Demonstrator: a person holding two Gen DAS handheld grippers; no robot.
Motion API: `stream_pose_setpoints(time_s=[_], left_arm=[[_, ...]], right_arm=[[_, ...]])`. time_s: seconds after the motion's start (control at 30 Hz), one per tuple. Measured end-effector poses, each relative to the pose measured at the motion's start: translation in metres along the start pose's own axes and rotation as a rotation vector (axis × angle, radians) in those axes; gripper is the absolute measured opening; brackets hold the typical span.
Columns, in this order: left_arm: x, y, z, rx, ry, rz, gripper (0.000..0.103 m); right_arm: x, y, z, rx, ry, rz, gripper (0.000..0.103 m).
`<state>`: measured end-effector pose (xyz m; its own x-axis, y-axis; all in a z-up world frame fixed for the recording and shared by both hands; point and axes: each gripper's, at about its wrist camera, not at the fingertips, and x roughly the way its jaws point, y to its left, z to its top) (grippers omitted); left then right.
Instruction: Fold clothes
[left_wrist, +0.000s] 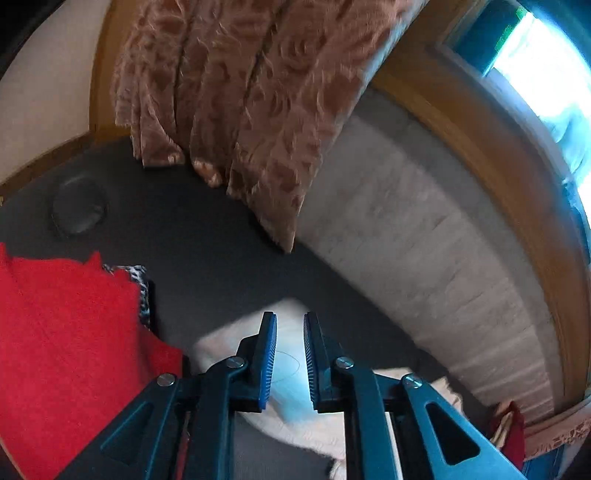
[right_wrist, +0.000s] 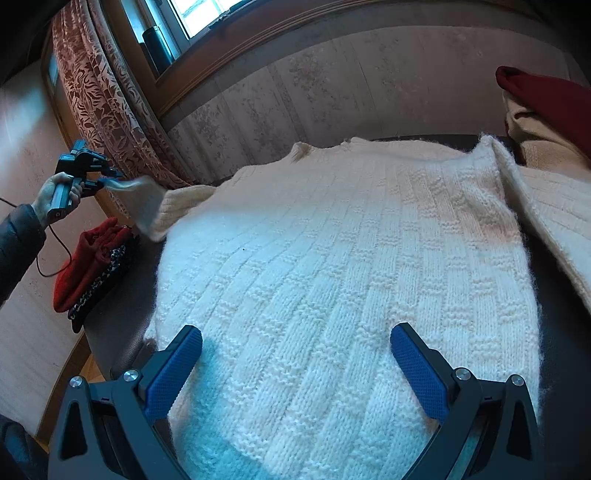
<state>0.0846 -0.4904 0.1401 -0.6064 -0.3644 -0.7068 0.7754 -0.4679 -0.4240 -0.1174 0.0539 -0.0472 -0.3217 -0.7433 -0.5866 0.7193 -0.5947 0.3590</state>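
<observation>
Right wrist — sweater beneath spread fingers

Between the right fingers lies the sweater, chunky cream knit, fuzzy and matt. The finger pads are knurled blue plastic. Beyond the left fingers hangs a curtain of brown patterned cloth.

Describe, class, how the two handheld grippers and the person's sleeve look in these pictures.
Both the left gripper and the right gripper have dark angular frames with silver screws and blue textured fingers. A thin black cable trails from the left one. The sleeve is dark.
</observation>
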Motion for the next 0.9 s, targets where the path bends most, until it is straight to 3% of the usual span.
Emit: stream_pose_setpoints(time_s=[0.13,0.33,0.47,0.53,0.7,0.83,0.9], left_arm=[[-0.007,-0.008,-0.064,0.092,0.126,-0.167,0.015],[0.001,-0.036,-0.249,0.196,0.462,-0.435,0.014],[0.001,-0.060,-0.323,0.239,0.552,-0.505,0.014],[0.002,-0.070,-0.332,0.271,0.534,-0.481,0.019],[0.003,-0.095,-0.351,0.352,0.484,-0.413,0.019],[0.007,-0.110,-0.352,0.360,0.483,-0.384,0.025],[0.012,-0.119,-0.355,0.384,0.468,-0.361,0.020]], right_arm=[[0.000,-0.002,0.000,0.006,-0.005,0.012,0.103],[-0.002,-0.003,0.001,0.007,-0.006,0.013,0.103],[-0.004,-0.001,0.002,0.009,-0.007,0.013,0.103],[-0.004,0.000,0.001,0.010,-0.010,0.013,0.103],[-0.005,0.001,0.001,0.013,-0.015,0.015,0.103],[-0.006,0.000,0.002,0.017,-0.018,0.019,0.103],[-0.005,0.001,0.002,0.017,-0.014,0.017,0.103]])
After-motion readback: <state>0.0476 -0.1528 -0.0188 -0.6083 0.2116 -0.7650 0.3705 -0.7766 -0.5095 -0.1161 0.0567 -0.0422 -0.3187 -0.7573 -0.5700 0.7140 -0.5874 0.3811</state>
